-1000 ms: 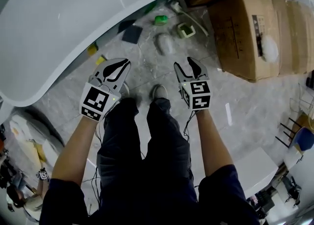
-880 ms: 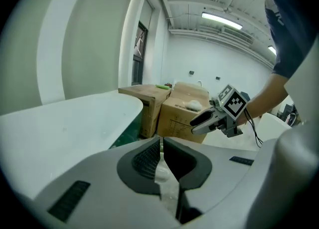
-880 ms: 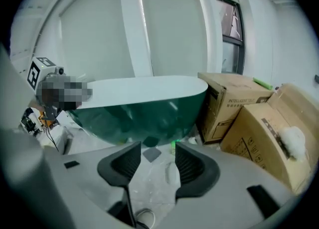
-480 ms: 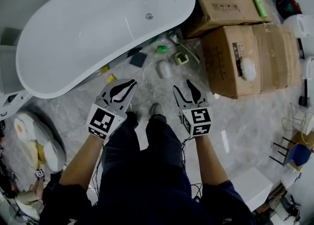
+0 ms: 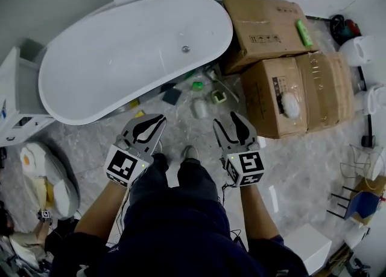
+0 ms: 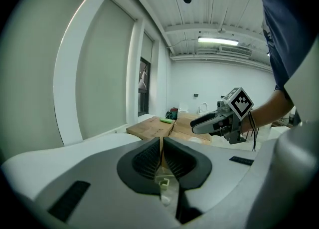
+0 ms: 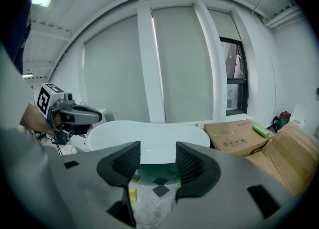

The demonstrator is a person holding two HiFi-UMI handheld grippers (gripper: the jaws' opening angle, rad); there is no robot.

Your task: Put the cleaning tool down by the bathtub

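Hovering empty by the bathtub [image 5: 120,58], the left gripper [image 5: 158,119] has its jaws pressed together and the right gripper [image 5: 227,120] spread, suggesting the put-down is done.

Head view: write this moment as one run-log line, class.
left gripper: shut, empty | right gripper: open, empty | bathtub: ahead, untouched

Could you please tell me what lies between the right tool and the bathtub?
Head view shows a whitish crumpled lump, a green square holder and a dark square pad lying there.
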